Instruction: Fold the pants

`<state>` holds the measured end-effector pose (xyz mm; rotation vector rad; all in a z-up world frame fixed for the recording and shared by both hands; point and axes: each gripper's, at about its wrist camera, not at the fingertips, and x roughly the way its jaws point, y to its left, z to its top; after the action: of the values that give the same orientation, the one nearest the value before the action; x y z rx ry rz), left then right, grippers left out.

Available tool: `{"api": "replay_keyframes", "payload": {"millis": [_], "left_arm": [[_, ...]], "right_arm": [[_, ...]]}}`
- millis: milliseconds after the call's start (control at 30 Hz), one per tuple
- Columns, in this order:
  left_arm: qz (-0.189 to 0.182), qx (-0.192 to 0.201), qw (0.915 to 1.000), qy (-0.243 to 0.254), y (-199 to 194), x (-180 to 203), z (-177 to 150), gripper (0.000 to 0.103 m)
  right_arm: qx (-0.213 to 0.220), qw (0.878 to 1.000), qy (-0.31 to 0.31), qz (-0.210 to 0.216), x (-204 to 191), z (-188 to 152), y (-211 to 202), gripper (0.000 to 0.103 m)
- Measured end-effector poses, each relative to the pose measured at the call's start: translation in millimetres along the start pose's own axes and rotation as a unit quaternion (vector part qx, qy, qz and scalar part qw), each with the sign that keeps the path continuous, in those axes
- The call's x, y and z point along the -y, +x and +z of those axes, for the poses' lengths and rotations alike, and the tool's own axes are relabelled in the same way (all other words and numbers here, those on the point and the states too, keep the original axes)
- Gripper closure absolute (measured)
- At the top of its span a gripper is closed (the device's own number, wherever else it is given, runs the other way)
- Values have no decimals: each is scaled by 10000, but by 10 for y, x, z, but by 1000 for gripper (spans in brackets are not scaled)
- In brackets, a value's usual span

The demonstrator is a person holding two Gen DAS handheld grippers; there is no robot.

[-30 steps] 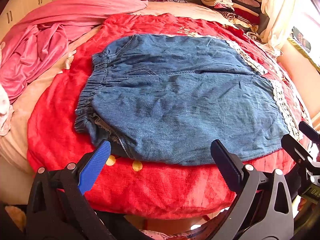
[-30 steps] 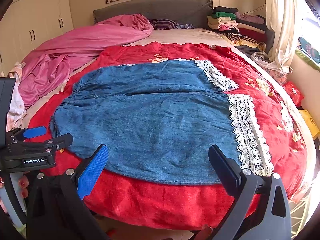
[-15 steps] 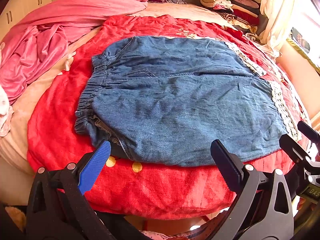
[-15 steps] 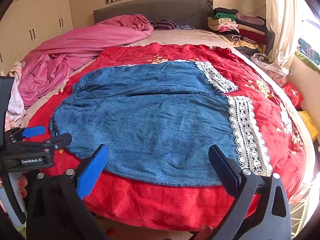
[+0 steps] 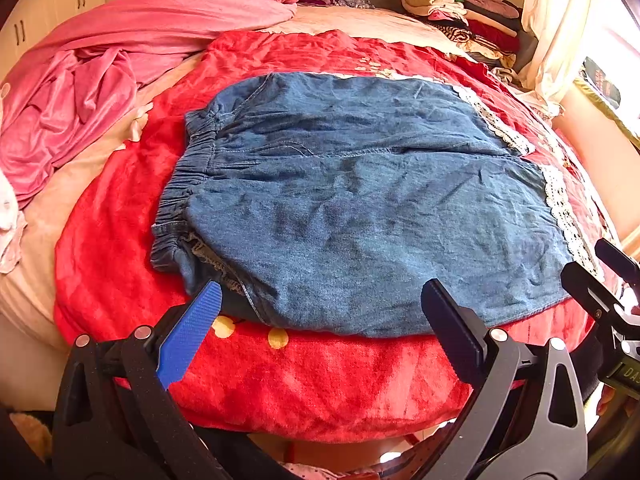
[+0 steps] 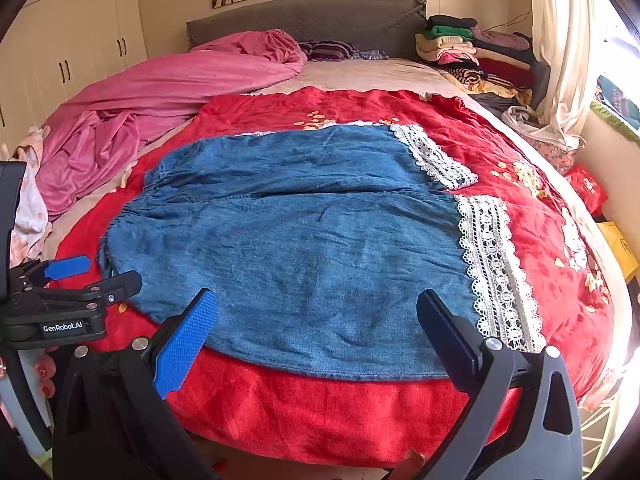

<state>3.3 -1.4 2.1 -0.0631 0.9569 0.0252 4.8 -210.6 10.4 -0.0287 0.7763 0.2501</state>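
Note:
Blue denim pants (image 5: pixel 360 200) with white lace hems (image 6: pixel 496 272) lie spread flat on a red blanket (image 5: pixel 320 376), waistband to the left, legs to the right. They also show in the right wrist view (image 6: pixel 304 240). My left gripper (image 5: pixel 320 300) is open and empty, just short of the pants' near edge by the waistband. My right gripper (image 6: pixel 316 312) is open and empty, at the near edge of the near leg. The left gripper also shows at the left of the right wrist view (image 6: pixel 76 276).
A crumpled pink sheet (image 6: pixel 168 92) lies on the bed's far left. A stack of folded clothes (image 6: pixel 472 52) sits at the far right by the headboard (image 6: pixel 304 24). A curtain (image 6: pixel 560 40) and window are on the right. Cupboards (image 6: pixel 80 52) stand on the left.
Both grippers have edged slightly closer to the pants' near edge. Nothing was taken hold of.

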Motion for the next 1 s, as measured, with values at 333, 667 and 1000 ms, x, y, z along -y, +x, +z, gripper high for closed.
{"api": "replay_keyframes", "payload": {"millis": [333, 667, 1000], "left_arm": [[45, 92, 9998, -171, 89, -271, 258, 9], [376, 173, 9978, -517, 382, -934, 879, 9], [230, -192, 9976, -624, 1139, -1527, 1463, 9]], "right_arm": [[7, 9991, -230, 359, -42, 430, 214, 4], [-91, 9959, -530, 727, -192, 1204, 762, 4], [-542, 9842, -1371, 983, -536, 1883, 1737, 4]]}}
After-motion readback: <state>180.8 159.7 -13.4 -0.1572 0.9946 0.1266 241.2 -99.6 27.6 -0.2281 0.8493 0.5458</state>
